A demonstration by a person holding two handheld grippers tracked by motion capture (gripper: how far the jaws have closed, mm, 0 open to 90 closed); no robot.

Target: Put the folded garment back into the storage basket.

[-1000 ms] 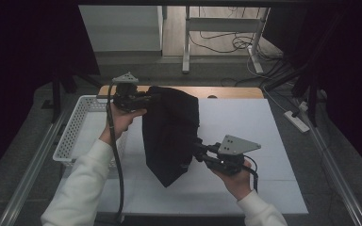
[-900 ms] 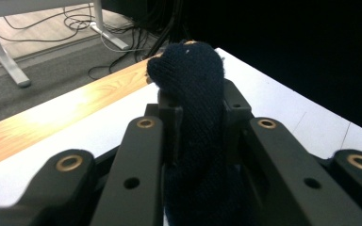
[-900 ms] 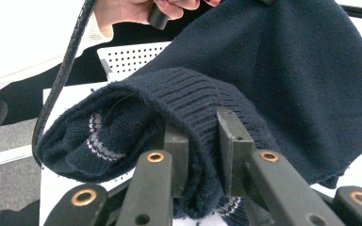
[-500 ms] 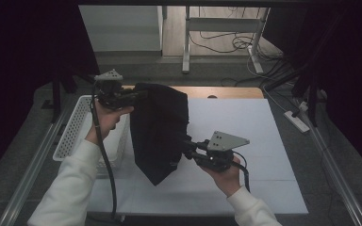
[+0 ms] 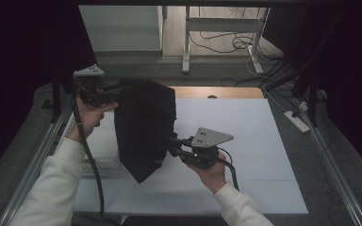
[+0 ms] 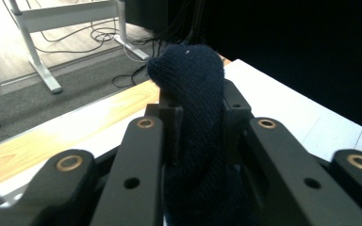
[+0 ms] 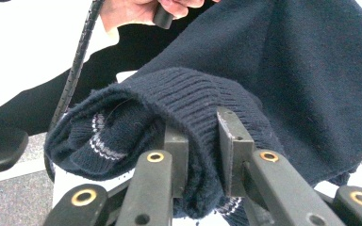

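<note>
Two tongs clamp the navy sweater [image 5: 143, 127]: left tongs [image 5: 122, 89] at eleven o'clock, right tongs [image 5: 172, 146] at four. Soft, limp knit; best gripped at ribbed edges.

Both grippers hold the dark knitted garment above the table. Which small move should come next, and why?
Probably carry it a little further toward the white basket and lower it. The left gripper pinches a top corner of the dark knitted garment; the right gripper is clamped on its ribbed edge. The garment hangs folded, its tip over the white table beside the basket.
</note>
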